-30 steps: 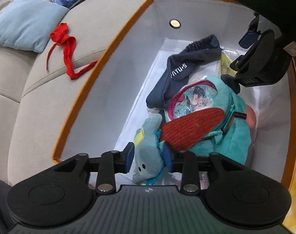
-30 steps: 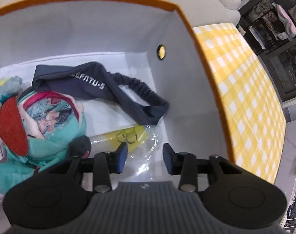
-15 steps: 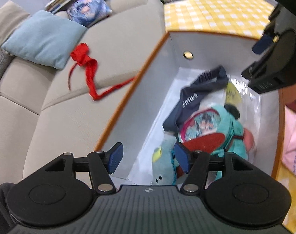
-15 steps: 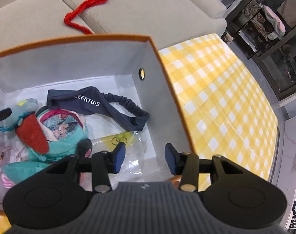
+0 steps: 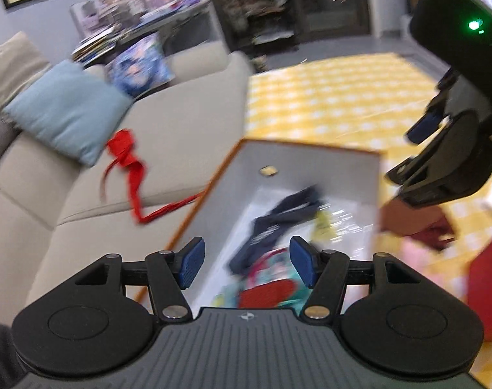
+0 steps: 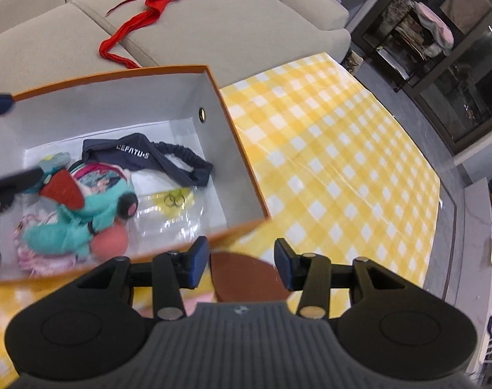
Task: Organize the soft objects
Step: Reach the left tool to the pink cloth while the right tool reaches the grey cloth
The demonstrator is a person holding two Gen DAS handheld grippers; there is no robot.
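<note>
An orange-rimmed box [image 6: 236,136] with white walls [image 5: 314,165] holds a teal plush toy [image 6: 84,214], a navy headband [image 6: 139,155] and a clear plastic bag [image 6: 174,214]. A red cloth strip [image 5: 129,165] lies on the beige sofa, also in the right wrist view [image 6: 142,19]. My left gripper [image 5: 244,265] is open and empty, high above the box's near end. My right gripper [image 6: 242,265] is open and empty above the box's front rim, over a brown round object [image 6: 246,275]. The right gripper shows in the left wrist view [image 5: 440,149].
A beige sofa [image 6: 213,22] stands behind the box with a light blue cushion [image 5: 64,110] and a printed cushion [image 5: 139,64]. A yellow checked cloth [image 6: 336,168] covers the table. A red thing [image 5: 488,278] is at the right edge. Dark shelves [image 6: 440,48] stand beyond.
Both grippers have risen up and back out of the box. The left gripper let go of the small blue plush and opened wide. The right gripper's jaws opened a little wider.
</note>
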